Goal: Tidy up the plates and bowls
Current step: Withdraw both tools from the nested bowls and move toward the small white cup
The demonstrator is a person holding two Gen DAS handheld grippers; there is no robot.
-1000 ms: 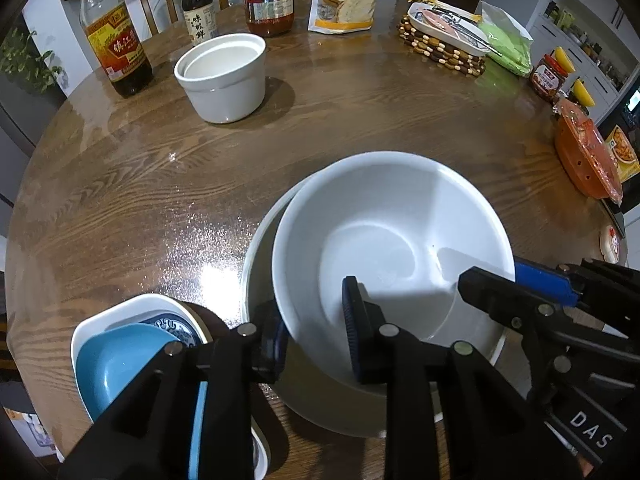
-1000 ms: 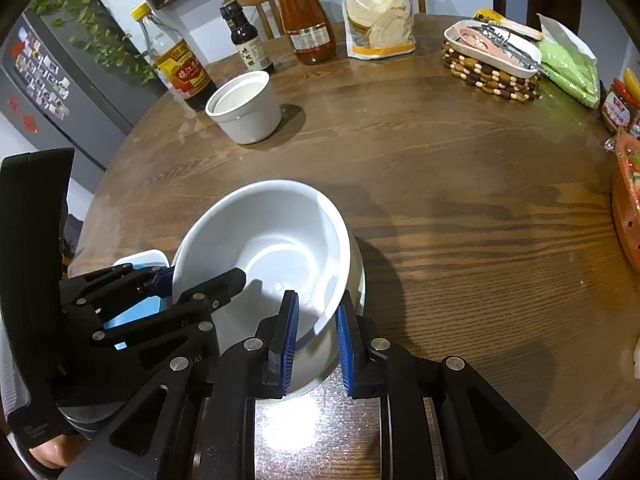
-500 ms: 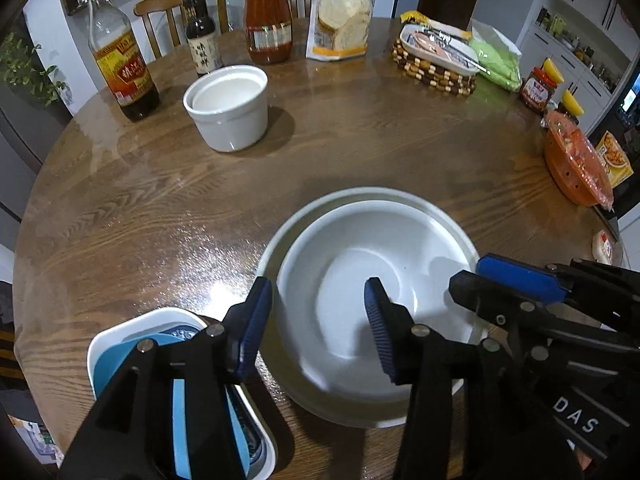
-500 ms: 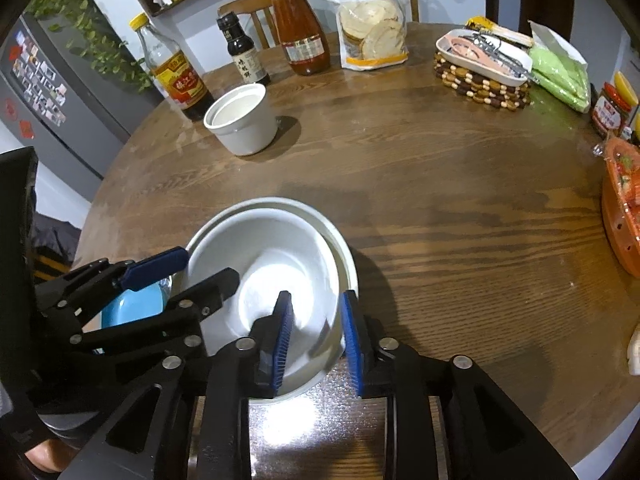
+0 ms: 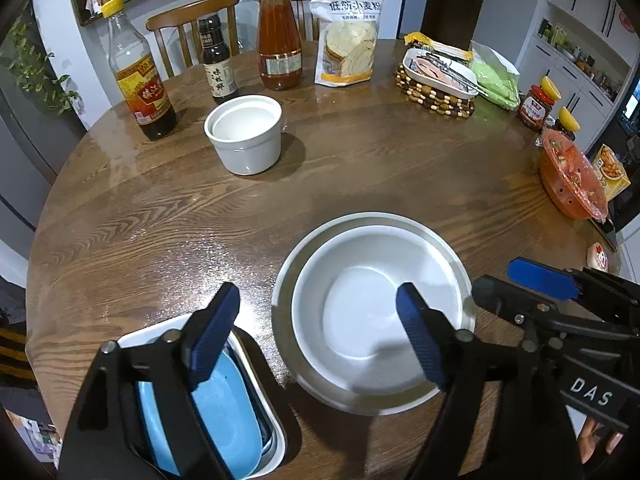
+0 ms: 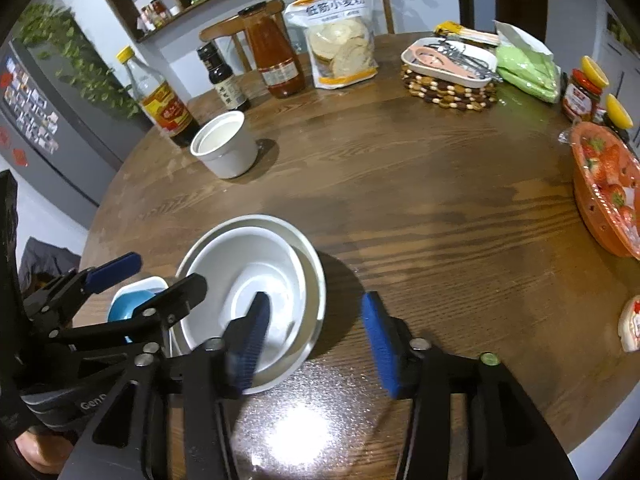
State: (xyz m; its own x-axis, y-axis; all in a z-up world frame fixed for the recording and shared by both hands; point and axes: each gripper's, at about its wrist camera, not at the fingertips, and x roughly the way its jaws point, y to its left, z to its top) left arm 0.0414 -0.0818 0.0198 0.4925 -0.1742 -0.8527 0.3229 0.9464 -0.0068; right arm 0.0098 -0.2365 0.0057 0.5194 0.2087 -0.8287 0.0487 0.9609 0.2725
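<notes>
- The white bowl (image 5: pixel 372 312) sits nested inside a wider white bowl (image 5: pixel 440 240) on the near part of the round wooden counter (image 5: pixel 360 168); its rim lies just within the outer rim all round.
- The counter carries everything else: bottles and a bag along the far edge, the two nested bowls close to the cameras.
- The orange basket (image 5: pixel 572 184) stands at the counter's right edge, well apart from the bowls.
- The white rectangular dish (image 5: pixel 256 364) sits just left of the nested bowls with a blue dish (image 5: pixel 224 420) lying in it (partly hidden behind a finger in the left wrist view).
- The left tongs (image 5: pixel 316 336) hover over the gap between the dish and the bowls, jaws opening, released; one finger stands above the blue dish, the other above the bowl's inside, and nothing is pinched.
- The right tongs (image 6: pixel 316 336) are also opening and released; the left finger hangs above the bowl's inside and the right finger over bare wood, with the bowls' near-right rim between them but untouched.
- The white cup (image 5: pixel 244 136) stands farther back, near the soy sauce bottle (image 5: pixel 138 76).
</notes>
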